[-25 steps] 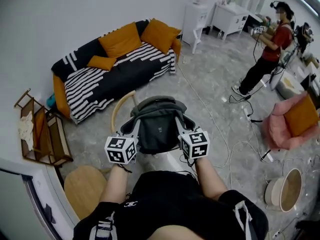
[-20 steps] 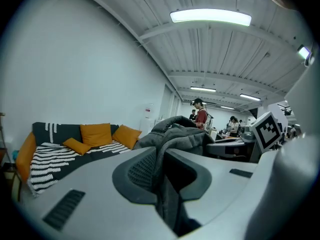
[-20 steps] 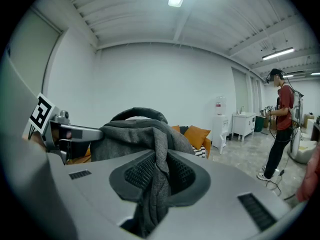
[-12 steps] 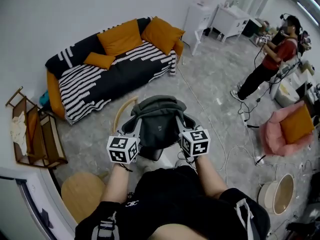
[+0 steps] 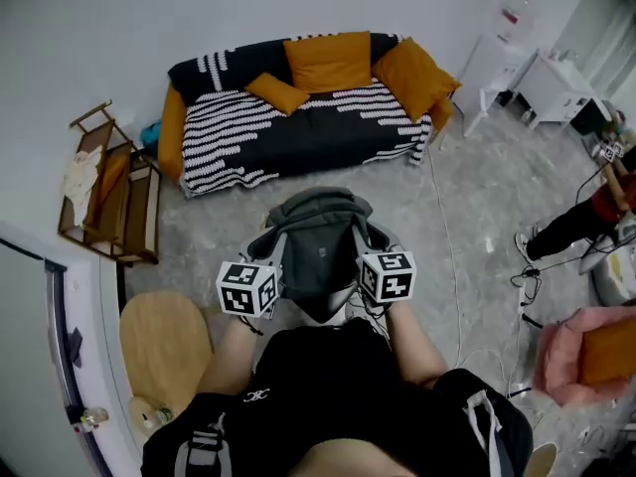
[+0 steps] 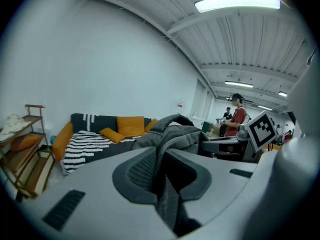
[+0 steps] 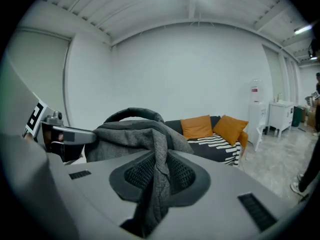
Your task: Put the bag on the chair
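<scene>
Your left gripper (image 6: pixel 161 174) pinches a fold on the left side of the grey backpack (image 5: pixel 316 238), which hangs lifted just in front of you above the grey floor (image 5: pixel 467 197), short of the striped sofa (image 5: pixel 298 132), while your right gripper (image 7: pixel 159 176) clamps its right-side fabric.

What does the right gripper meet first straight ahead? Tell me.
The gray bag: the right gripper is shut on its fabric. Past that, probably the striped sofa, though depth is unclear.
</scene>
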`<state>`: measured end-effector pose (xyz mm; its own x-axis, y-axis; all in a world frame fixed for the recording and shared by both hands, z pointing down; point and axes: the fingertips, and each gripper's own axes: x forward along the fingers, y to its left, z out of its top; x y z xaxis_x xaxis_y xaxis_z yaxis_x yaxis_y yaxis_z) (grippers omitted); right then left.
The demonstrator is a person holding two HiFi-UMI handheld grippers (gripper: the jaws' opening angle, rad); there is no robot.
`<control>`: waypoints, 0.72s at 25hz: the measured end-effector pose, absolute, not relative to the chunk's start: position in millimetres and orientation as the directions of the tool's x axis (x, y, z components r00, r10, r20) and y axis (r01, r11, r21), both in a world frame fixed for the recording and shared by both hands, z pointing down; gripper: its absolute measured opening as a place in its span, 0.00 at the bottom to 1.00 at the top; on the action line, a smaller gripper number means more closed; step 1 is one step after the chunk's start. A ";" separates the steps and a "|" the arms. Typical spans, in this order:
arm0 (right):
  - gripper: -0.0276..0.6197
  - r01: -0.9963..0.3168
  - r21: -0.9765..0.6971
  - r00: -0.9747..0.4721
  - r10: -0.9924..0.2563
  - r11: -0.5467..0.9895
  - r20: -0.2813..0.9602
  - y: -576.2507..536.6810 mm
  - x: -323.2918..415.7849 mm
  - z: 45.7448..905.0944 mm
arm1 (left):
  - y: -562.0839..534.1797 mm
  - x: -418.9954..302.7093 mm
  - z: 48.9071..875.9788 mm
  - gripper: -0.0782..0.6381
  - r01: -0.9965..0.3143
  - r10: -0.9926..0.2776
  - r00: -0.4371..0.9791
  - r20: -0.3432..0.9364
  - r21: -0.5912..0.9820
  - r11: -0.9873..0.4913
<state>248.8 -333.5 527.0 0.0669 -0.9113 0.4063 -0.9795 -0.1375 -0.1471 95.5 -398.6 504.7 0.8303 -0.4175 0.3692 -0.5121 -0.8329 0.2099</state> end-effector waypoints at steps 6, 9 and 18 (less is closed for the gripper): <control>0.18 -0.986 -0.152 -0.129 -0.903 0.072 0.409 -385.4 266.6 535.5 | -417.8 102.9 513.9 0.19 -0.685 -0.575 0.708 0.409 0.202 -0.700; 0.18 -0.975 -0.147 -0.212 -0.889 0.165 0.406 -405.7 273.9 541.2 | -420.9 106.9 523.6 0.19 -0.748 -0.632 0.648 0.425 0.197 -0.634; 0.18 -0.930 -0.129 -0.362 -0.792 0.344 0.492 -442.7 291.5 586.8 | -422.3 124.3 571.9 0.19 -0.864 -0.702 0.496 0.511 0.209 -0.459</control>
